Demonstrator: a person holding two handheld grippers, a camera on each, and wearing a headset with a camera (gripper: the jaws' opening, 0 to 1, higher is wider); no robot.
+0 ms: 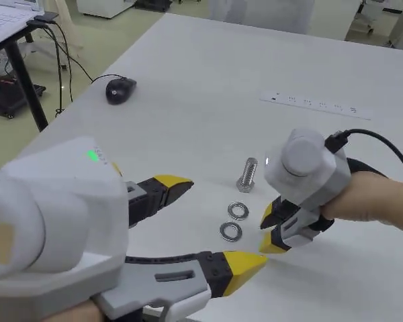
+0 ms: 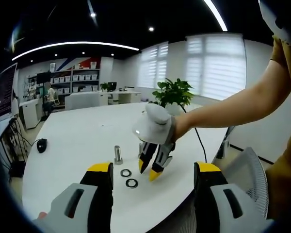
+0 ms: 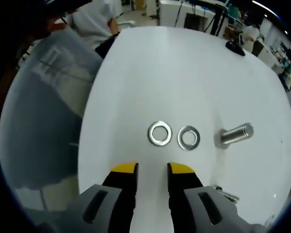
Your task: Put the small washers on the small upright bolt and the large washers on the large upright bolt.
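Observation:
A steel bolt [image 1: 247,174] stands upright on the white table [image 1: 208,74]. Just in front of it lie two flat washers [image 1: 238,210] [image 1: 230,232], side by side. My right gripper [image 1: 271,231] hovers to the right of the washers, open with a narrow gap and nothing in it. In the right gripper view its tips [image 3: 153,170] point at the washers [image 3: 160,133] [image 3: 188,138], with the bolt [image 3: 233,135] beyond. My left gripper [image 1: 211,225] is wide open and empty, left of the washers. The left gripper view has the bolt [image 2: 118,154], the washers [image 2: 125,173] and the right gripper [image 2: 153,167].
A black mouse [image 1: 120,88] lies at the table's far left, near the edge. A white power strip [image 1: 319,105] lies at the far right. A black cable [image 1: 379,137] runs from the right gripper. A mesh chair [image 3: 48,97] stands at the table's near edge.

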